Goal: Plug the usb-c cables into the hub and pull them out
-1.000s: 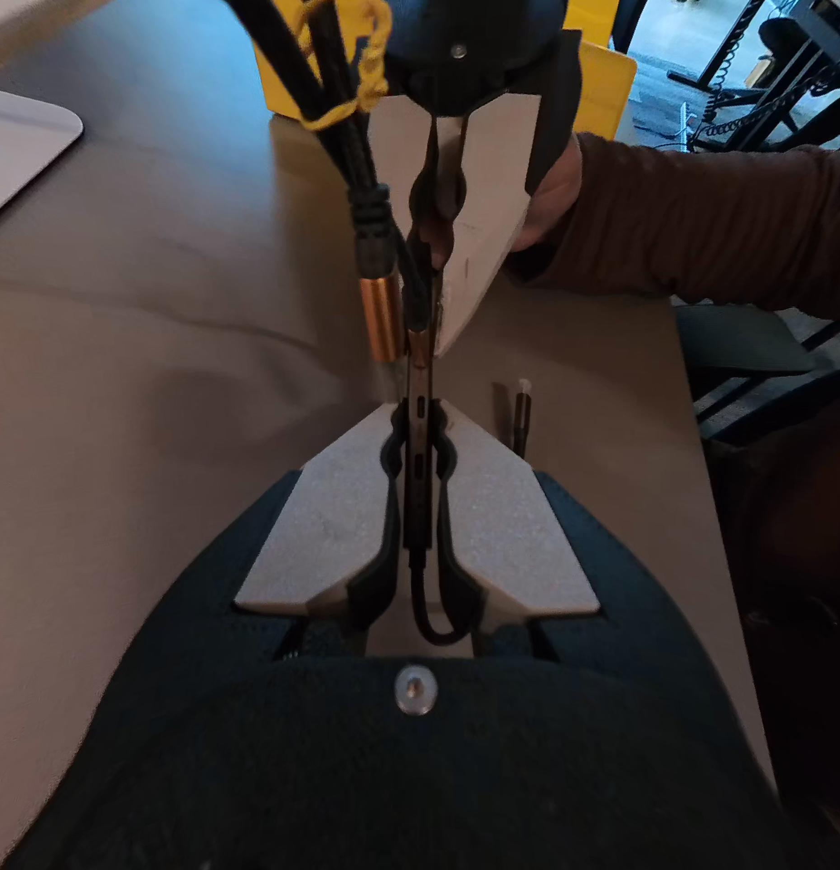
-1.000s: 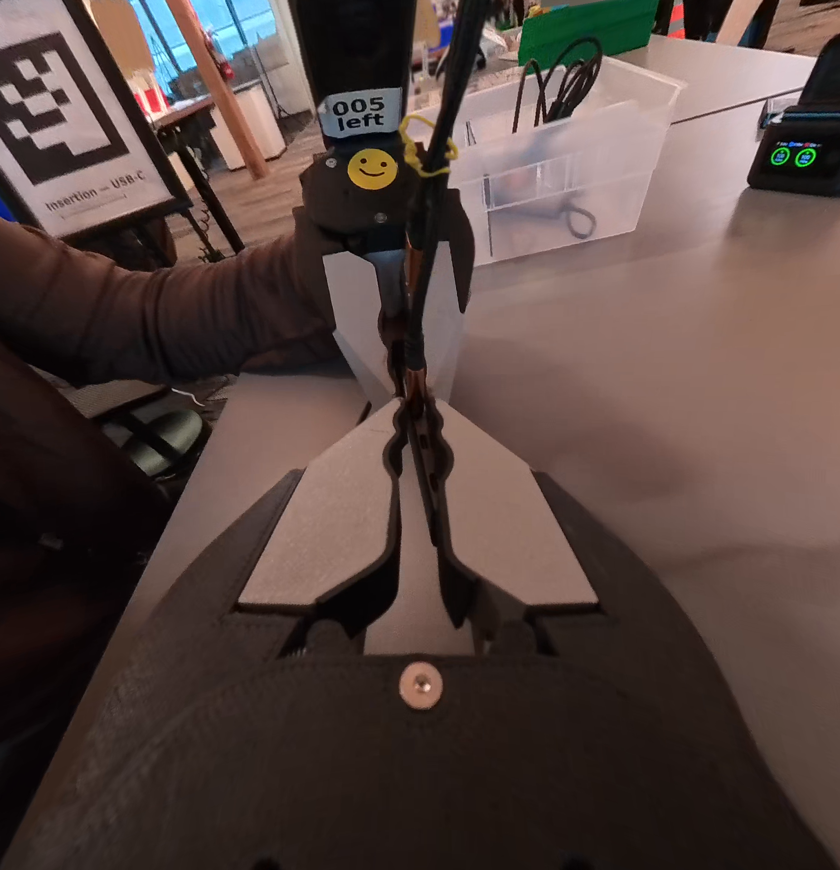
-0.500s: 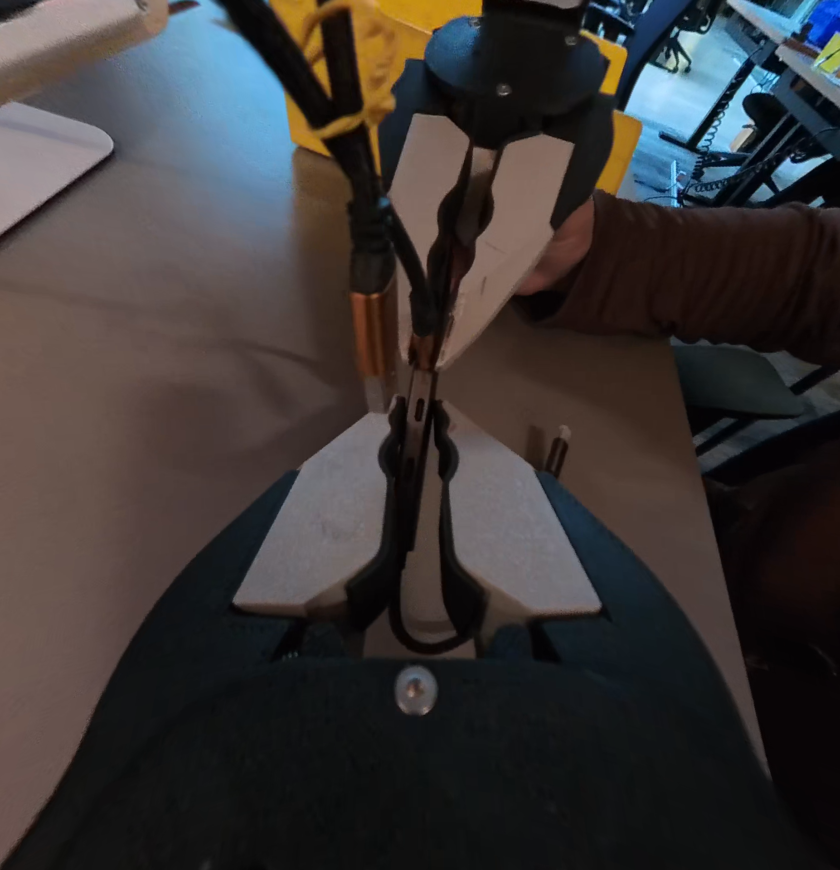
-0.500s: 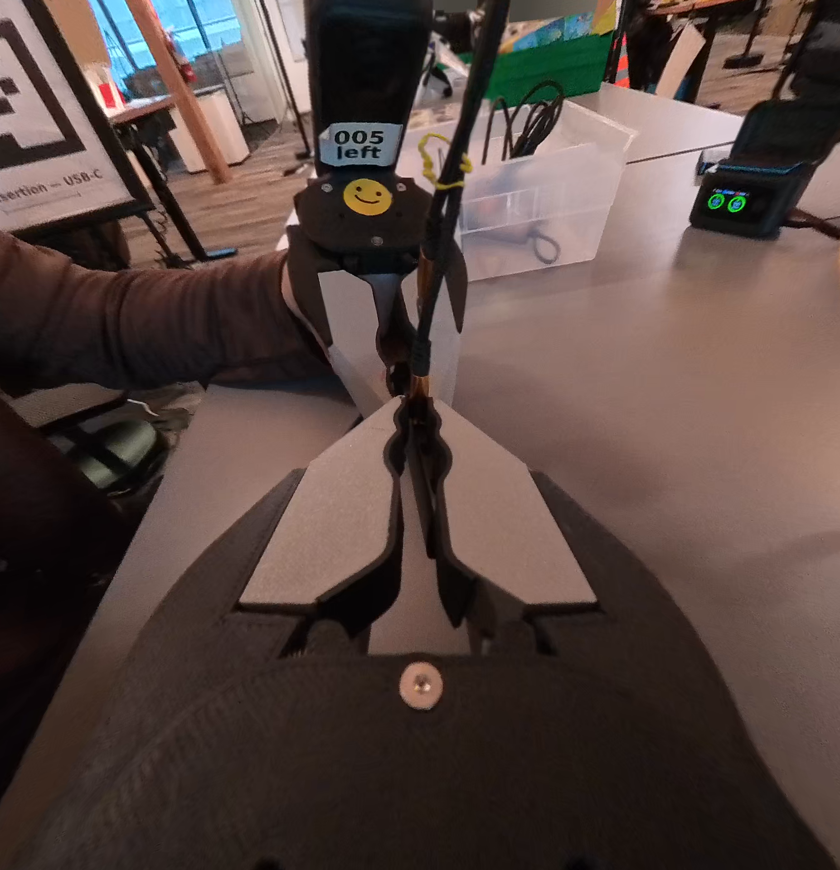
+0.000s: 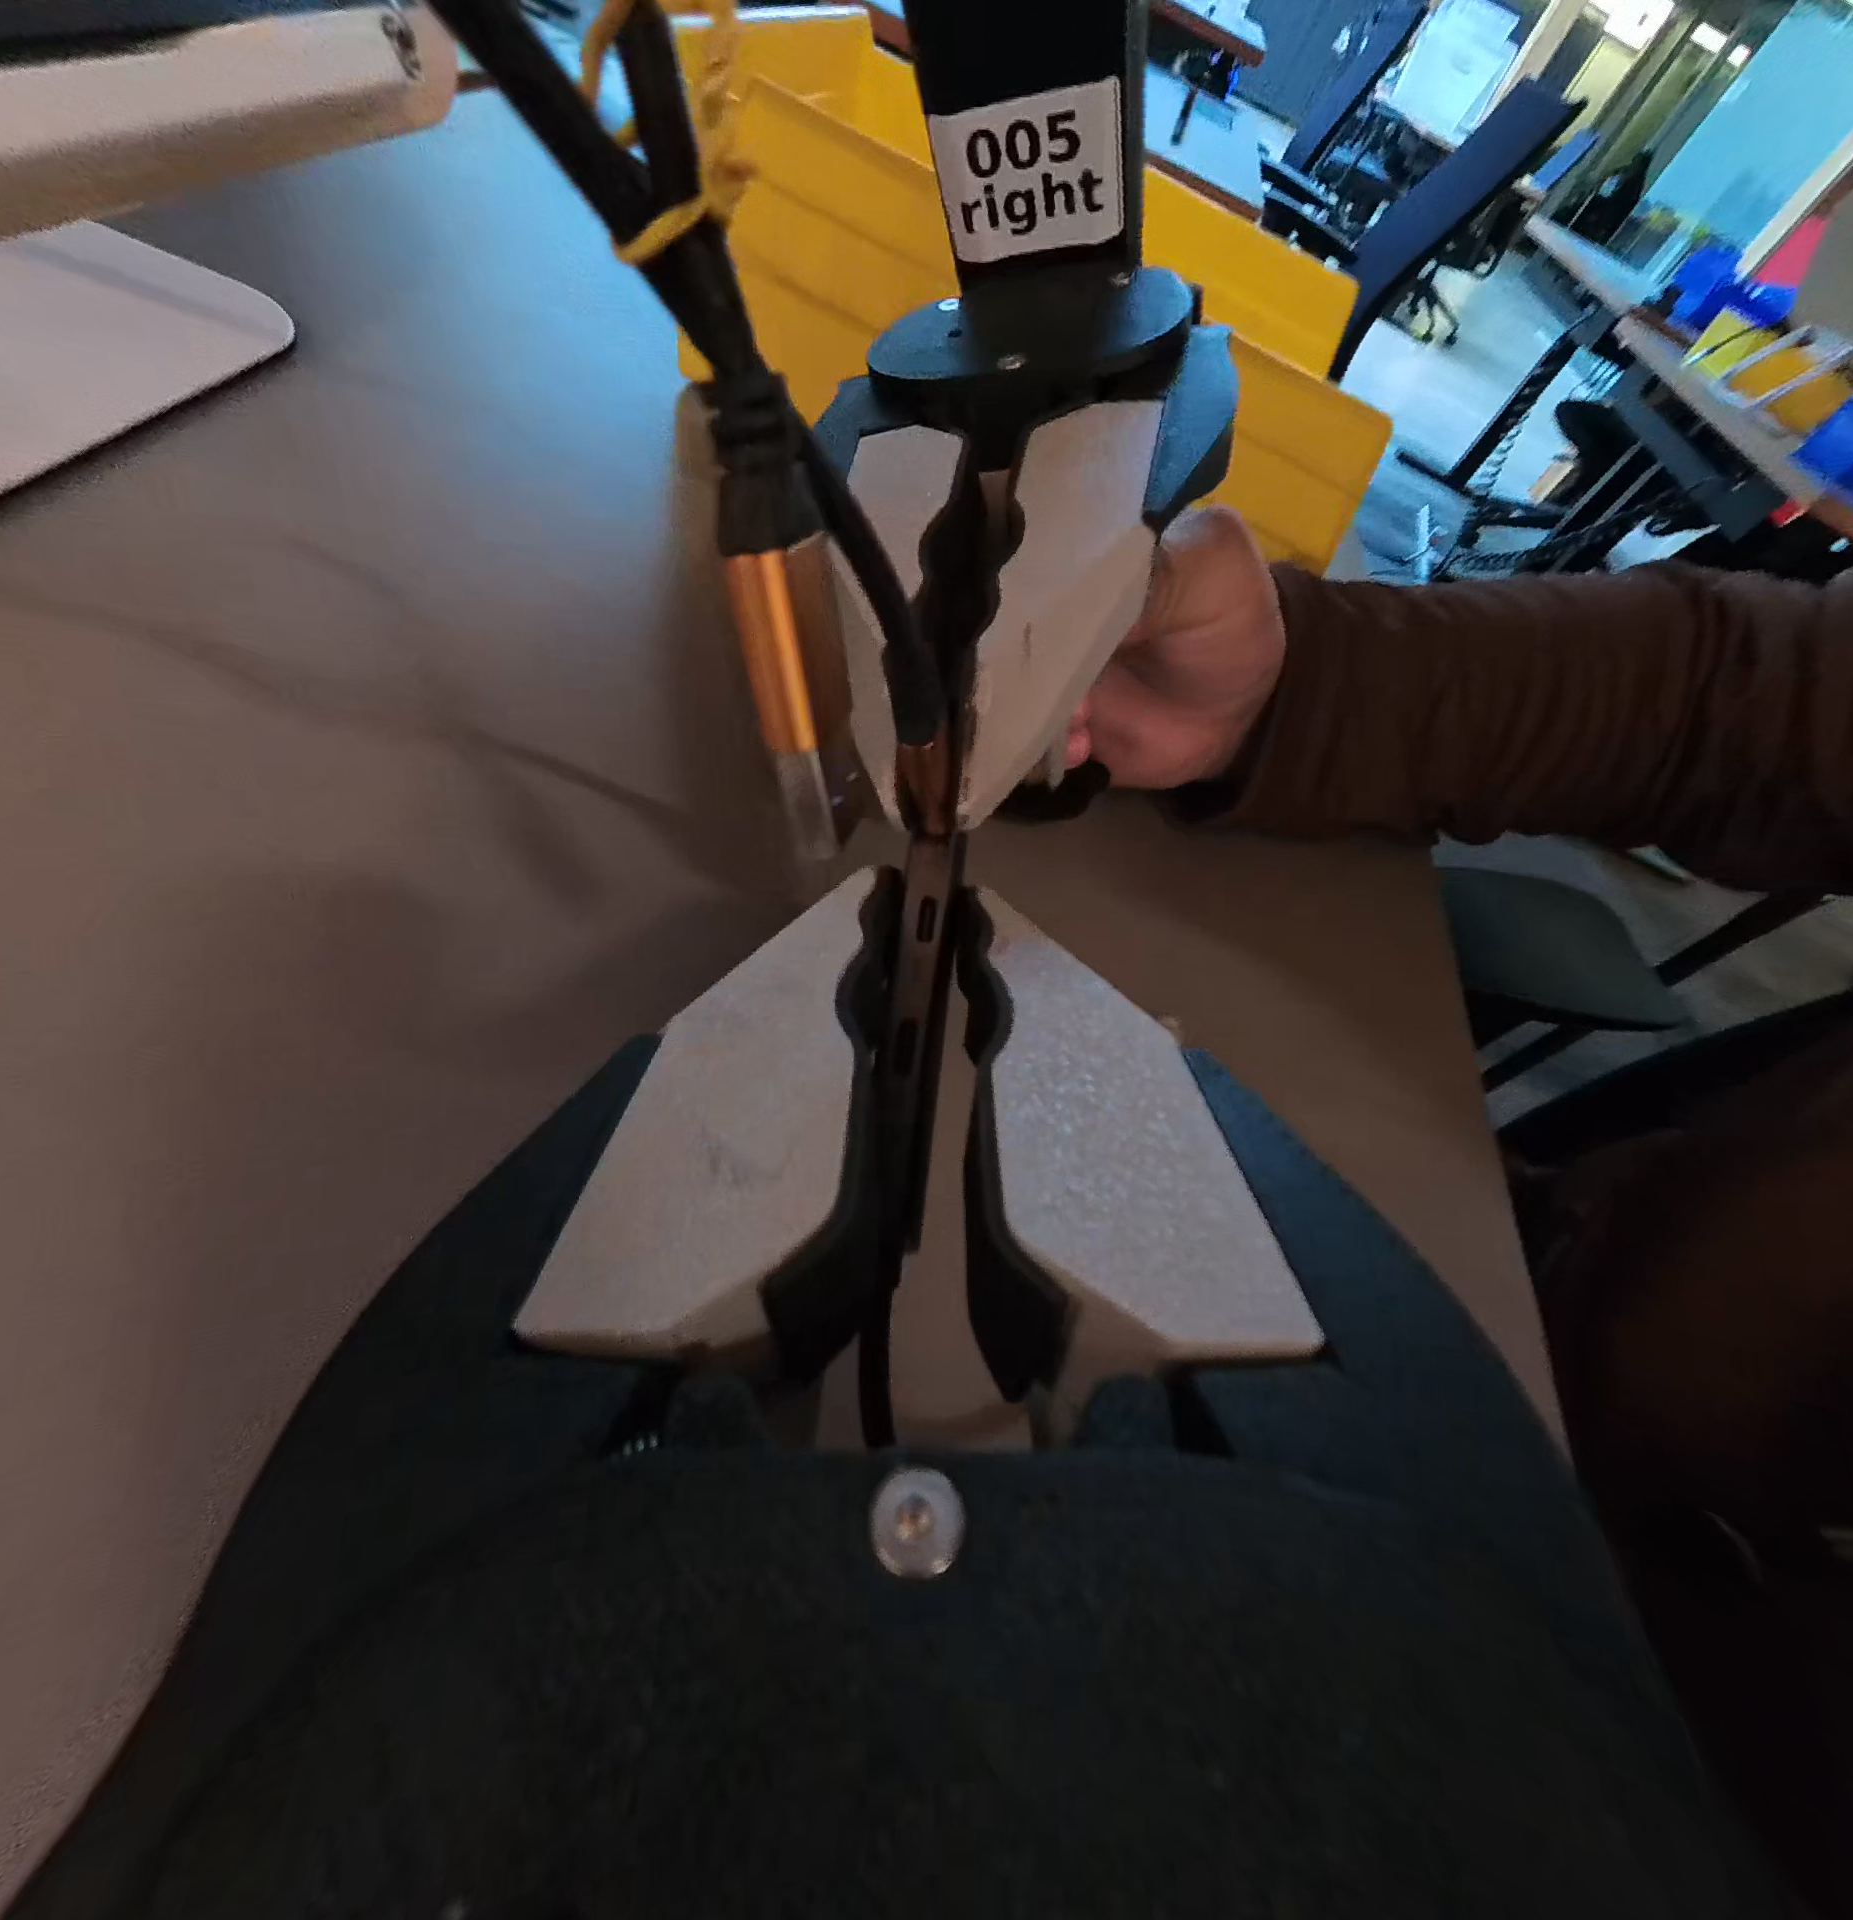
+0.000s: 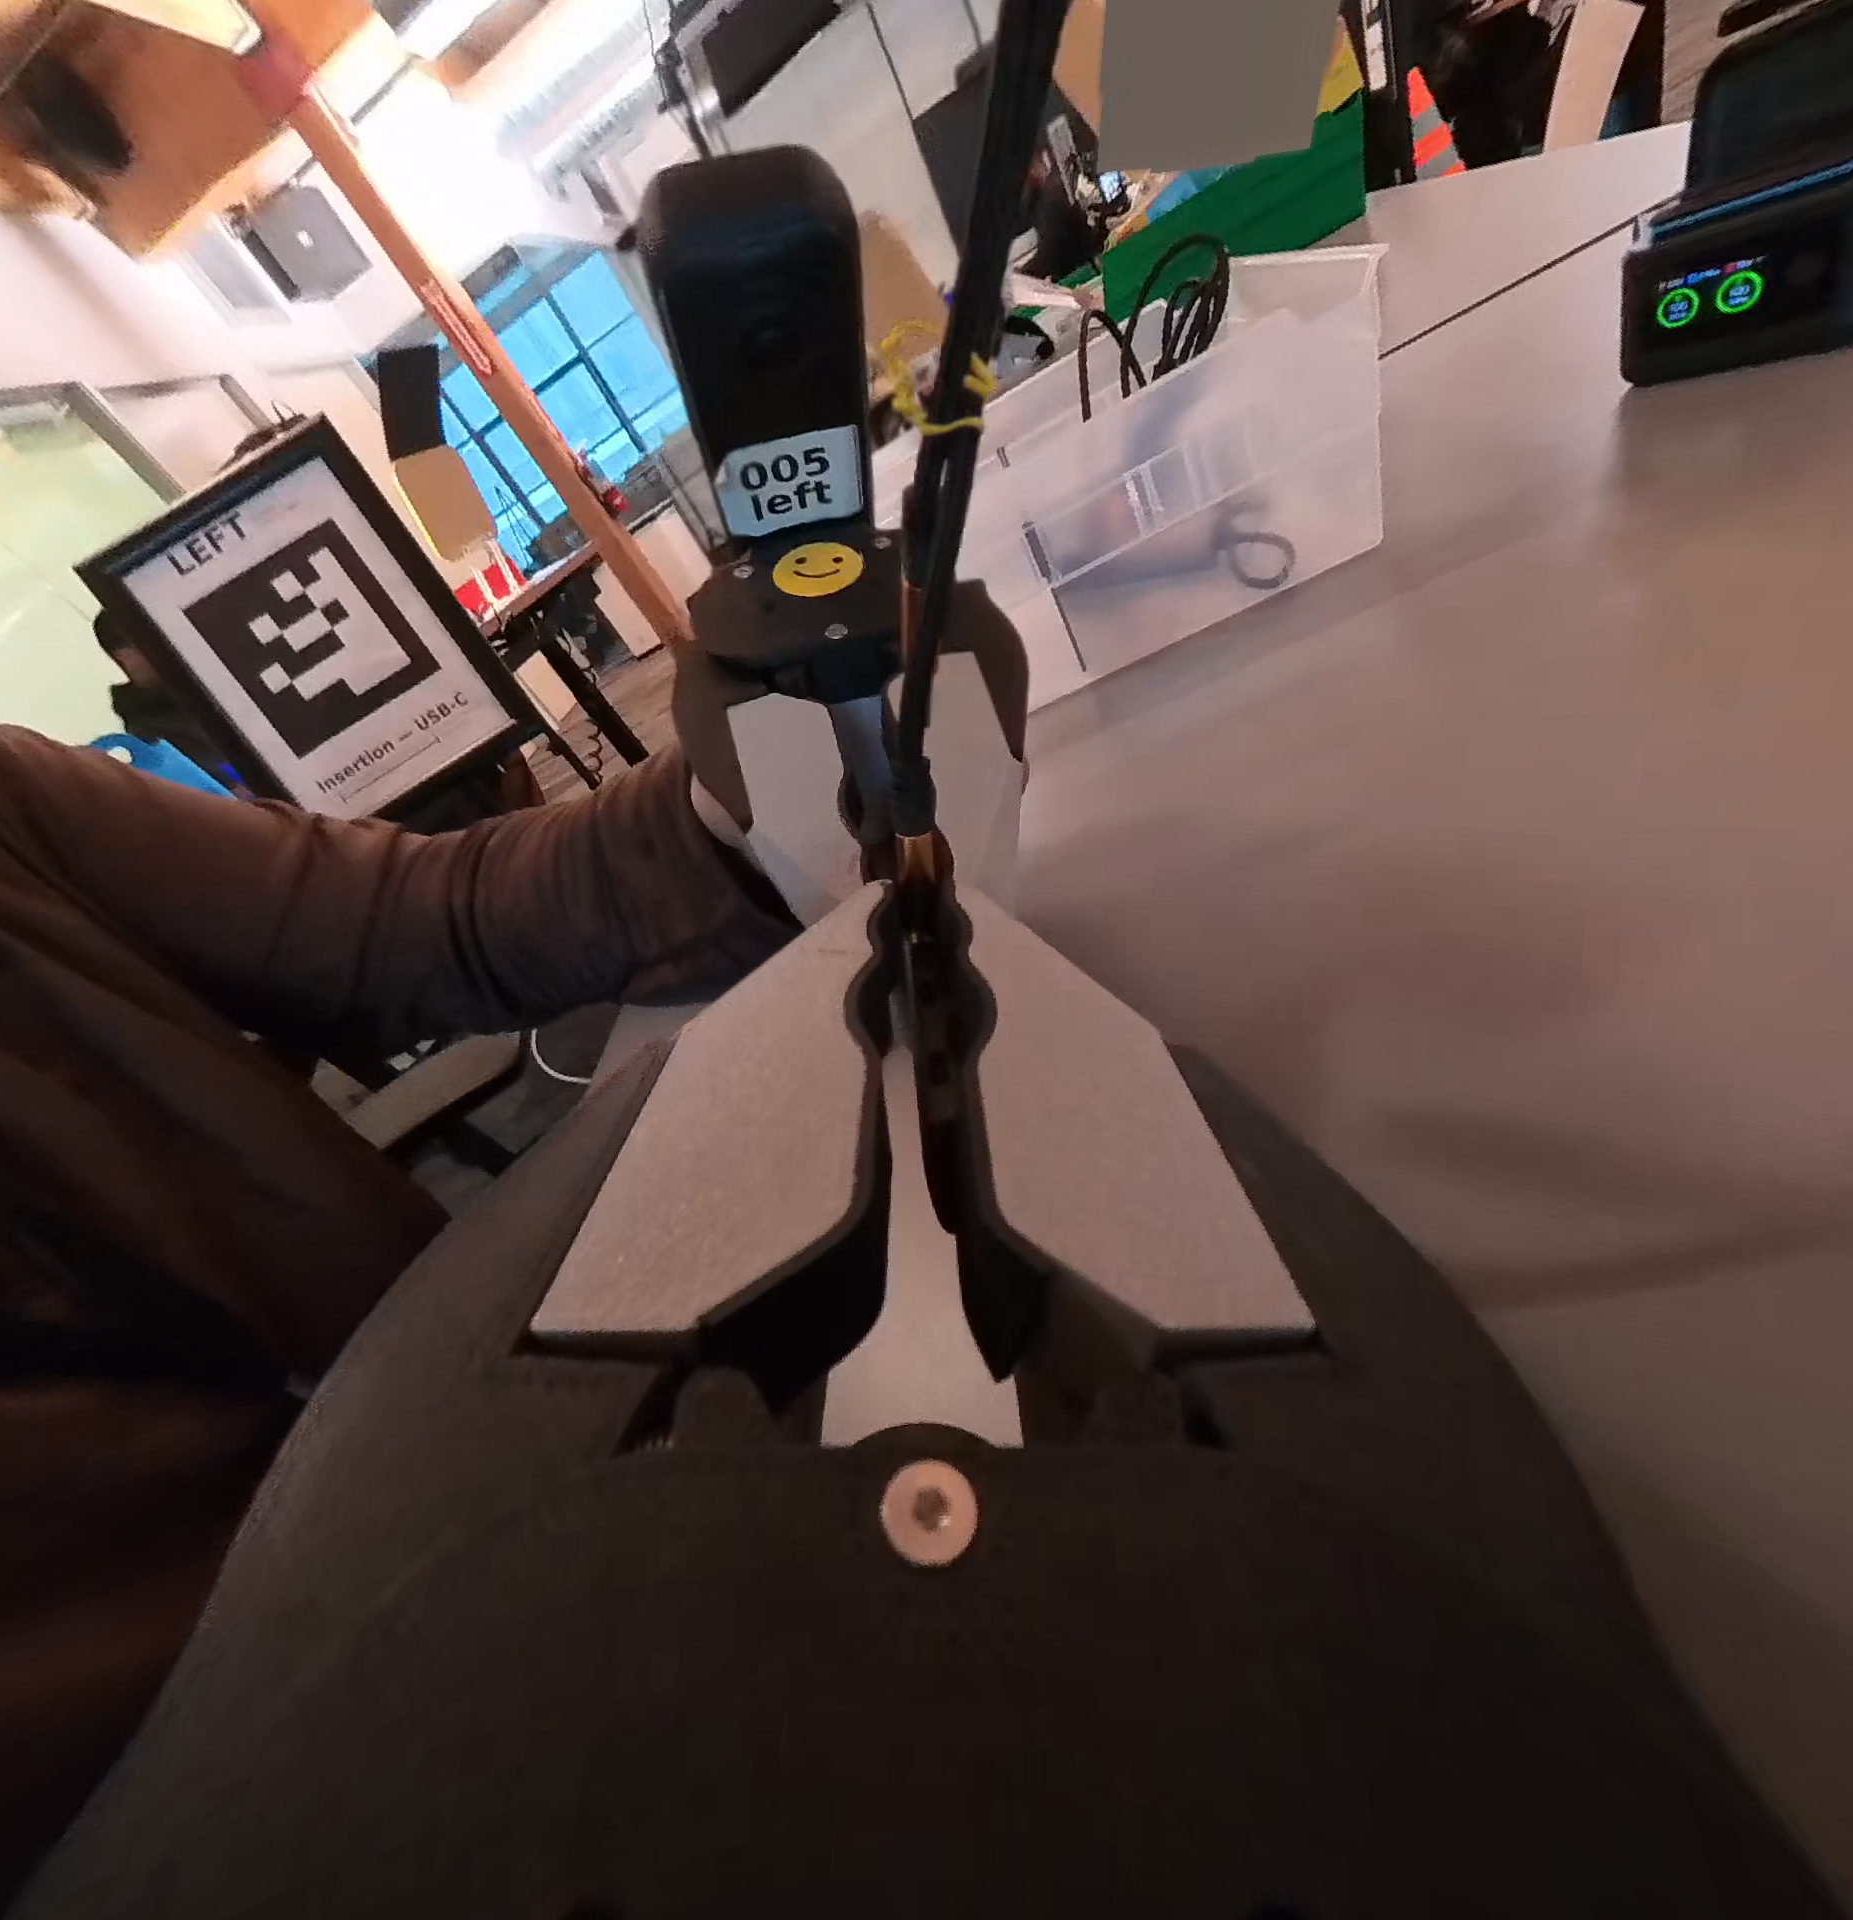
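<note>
In the left wrist view my left gripper is shut on the slim dark hub, held edge-up with two side ports showing. My right gripper faces it, shut on a copper-coloured usb-c plug that meets the hub's far end; how deep it sits is hidden. A second copper plug hangs loose beside it. The black cables are tied with a yellow twist. In the right wrist view my right gripper pinches the plug, with its cable running upward and the left gripper just beyond.
A yellow bin stands behind the right gripper, and a white stand base lies at far left. A clear plastic box with cables, a black device with green rings and a framed marker sign stand around the grey table. Less than 4 cm separates the two grippers' tips.
Both grippers have tilted upward together, so more of the room shows. The plug stays at the hub's end. The hub's tail cable in the left gripper's throat has straightened.
</note>
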`<state>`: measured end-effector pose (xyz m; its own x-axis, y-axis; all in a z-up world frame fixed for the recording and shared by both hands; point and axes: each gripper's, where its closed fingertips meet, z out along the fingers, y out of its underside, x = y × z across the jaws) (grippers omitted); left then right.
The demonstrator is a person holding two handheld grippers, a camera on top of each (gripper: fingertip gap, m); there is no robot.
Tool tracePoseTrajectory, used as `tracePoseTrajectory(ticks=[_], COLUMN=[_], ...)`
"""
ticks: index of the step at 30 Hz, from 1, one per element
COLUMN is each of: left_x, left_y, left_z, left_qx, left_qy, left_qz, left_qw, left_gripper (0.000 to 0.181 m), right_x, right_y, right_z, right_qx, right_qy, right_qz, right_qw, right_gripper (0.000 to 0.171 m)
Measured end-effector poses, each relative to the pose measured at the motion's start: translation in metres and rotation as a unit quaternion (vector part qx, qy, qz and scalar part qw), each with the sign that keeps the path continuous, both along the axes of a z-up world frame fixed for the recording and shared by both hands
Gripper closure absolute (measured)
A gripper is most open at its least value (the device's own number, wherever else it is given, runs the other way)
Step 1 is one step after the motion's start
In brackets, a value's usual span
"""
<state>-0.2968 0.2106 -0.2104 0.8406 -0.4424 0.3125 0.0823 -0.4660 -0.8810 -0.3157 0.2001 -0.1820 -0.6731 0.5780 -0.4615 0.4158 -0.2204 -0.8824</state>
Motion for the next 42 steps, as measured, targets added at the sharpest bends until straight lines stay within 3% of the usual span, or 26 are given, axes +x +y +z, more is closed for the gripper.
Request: tracePoseTrajectory(ticks=[6, 7, 8, 10, 12, 18, 21, 26, 31, 36, 39, 42], left_x=[-0.002, 0.0, 0.01, 0.023, 0.031, -0.011, -0.013, -0.026, -0.027, -0.031, -0.032, -0.035], left_y=[-0.004, -0.004, -0.005, 0.0, 0.009, 0.004, 0.008, 0.013, 0.017, 0.016, 0.016, 0.015], left_z=[0.011, 0.011, -0.004, -0.039, -0.017, -0.005, 0.007, -0.002, -0.006, -0.001, 0.004, 0.006], left_qx=[0.008, 0.008, -0.017, -0.078, -0.009, 0.029, 0.062, 0.075, 0.086, 0.101, 0.11, 0.114], left_qy=[-0.035, -0.041, -0.012, 0.103, 0.074, 0.086, 0.093, 0.185, 0.227, 0.232, 0.23, 0.232], left_qz=[-0.004, -0.011, -0.026, -0.034, -0.036, 0.008, 0.027, 0.058, 0.061, 0.071, 0.078, 0.085], left_qw=[0.999, 0.999, 0.999, 0.991, 0.997, 0.996, 0.993, 0.978, 0.968, 0.965, 0.964, 0.962], left_gripper=[0.173, 0.175, 0.174, 0.174, 0.174, 0.174, 0.174, 0.174, 0.173, 0.173, 0.174, 0.173], right_x=[-0.003, -0.007, -0.01, -0.004, -0.002, 0.004, 0.008, 0.017, 0.068, 0.152, 0.206, 0.254], right_y=[-0.001, 0.008, 0.024, 0.036, 0.027, 0.031, 0.028, 0.034, 0.036, 0.105, 0.153, 0.191], right_z=[0.012, 0.027, 0.05, 0.077, 0.071, 0.066, 0.071, 0.076, 0.133, 0.183, 0.184, 0.159], right_qx=[-0.038, -0.076, -0.133, -0.171, -0.076, 0.073, 0.104, 0.148, 0.137, 0.218, 0.272, 0.36], right_qy=[0.012, 0.044, 0.082, 0.119, 0.126, 0.154, 0.179, 0.187, 0.218, 0.191, 0.13, 0.04], right_qz=[-0.017, -0.056, -0.093, -0.082, -0.087, -0.135, -0.146, -0.215, -0.261, -0.381, -0.451, -0.478], right_qw=[0.999, 0.995, 0.983, 0.975, 0.985, 0.976, 0.967, 0.947, 0.931, 0.878, 0.84, 0.8], right_gripper=[0.168, 0.169, 0.169, 0.169, 0.168, 0.169, 0.169, 0.169, 0.168, 0.168, 0.169, 0.169])
